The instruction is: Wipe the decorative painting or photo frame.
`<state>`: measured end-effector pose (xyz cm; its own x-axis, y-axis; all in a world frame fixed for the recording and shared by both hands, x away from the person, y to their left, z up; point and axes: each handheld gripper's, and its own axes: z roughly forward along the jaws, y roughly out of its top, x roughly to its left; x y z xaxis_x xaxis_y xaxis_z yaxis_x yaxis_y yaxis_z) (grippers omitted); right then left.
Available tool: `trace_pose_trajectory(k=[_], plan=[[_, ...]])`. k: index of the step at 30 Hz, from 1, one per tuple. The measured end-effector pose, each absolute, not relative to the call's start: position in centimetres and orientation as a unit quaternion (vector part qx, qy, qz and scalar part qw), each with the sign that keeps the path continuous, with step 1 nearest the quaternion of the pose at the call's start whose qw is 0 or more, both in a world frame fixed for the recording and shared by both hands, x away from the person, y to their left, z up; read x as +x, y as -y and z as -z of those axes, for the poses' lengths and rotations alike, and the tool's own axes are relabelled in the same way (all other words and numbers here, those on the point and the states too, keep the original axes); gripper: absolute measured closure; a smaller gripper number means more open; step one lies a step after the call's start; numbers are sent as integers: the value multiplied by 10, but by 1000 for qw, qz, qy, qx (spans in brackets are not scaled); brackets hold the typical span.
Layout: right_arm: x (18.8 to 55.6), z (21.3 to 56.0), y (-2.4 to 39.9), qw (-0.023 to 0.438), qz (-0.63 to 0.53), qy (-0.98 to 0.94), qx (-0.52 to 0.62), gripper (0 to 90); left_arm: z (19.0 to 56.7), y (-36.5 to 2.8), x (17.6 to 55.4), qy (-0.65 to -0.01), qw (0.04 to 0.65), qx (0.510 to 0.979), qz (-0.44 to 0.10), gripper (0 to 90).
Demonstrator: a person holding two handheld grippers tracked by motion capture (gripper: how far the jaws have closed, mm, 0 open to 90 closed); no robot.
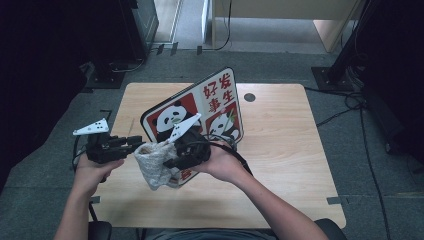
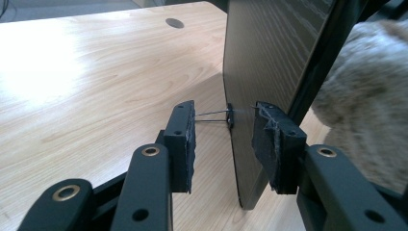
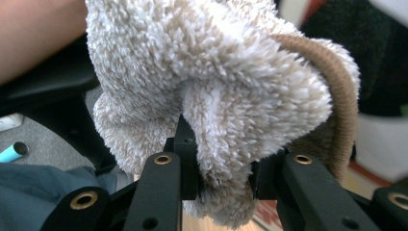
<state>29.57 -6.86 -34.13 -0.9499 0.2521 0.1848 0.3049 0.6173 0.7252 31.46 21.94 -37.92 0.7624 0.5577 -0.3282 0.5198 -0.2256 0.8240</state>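
Note:
A fluffy beige cloth (image 1: 152, 165) with a brown elastic band (image 3: 337, 86) hangs above the table's near left part. My right gripper (image 1: 167, 161) is shut on a fold of the cloth (image 3: 207, 62), which bulges over the jaws of the right gripper (image 3: 221, 159). A panda picture board (image 1: 210, 105) with red Chinese characters stands tilted on the wooden table (image 1: 280, 150). My left gripper (image 1: 137, 145) is just left of the cloth. In the left gripper view the left gripper (image 2: 223, 130) is open, and the board's dark edge (image 2: 264, 57) stands between its pads without being pressed. The cloth (image 2: 370, 106) shows at the right.
A round cable hole (image 1: 249, 97) sits in the tabletop (image 2: 96, 86) behind the board. Cables trail over the grey floor to the right of the table. Dark equipment stands at the far left and right. A pale blue object (image 3: 13, 151) lies on the floor.

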Motion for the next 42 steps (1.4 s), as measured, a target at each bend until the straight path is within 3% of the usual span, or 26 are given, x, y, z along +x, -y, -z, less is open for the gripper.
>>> trace_pose_trajectory(k=[27,42], plan=[[312,261,19,5,443,889,-116,703,379,-237,305,-365,519,772,-32,607],[320,272,9,17,428,894,-128,702,380,-235,305,-361,519,774,-33,607]])
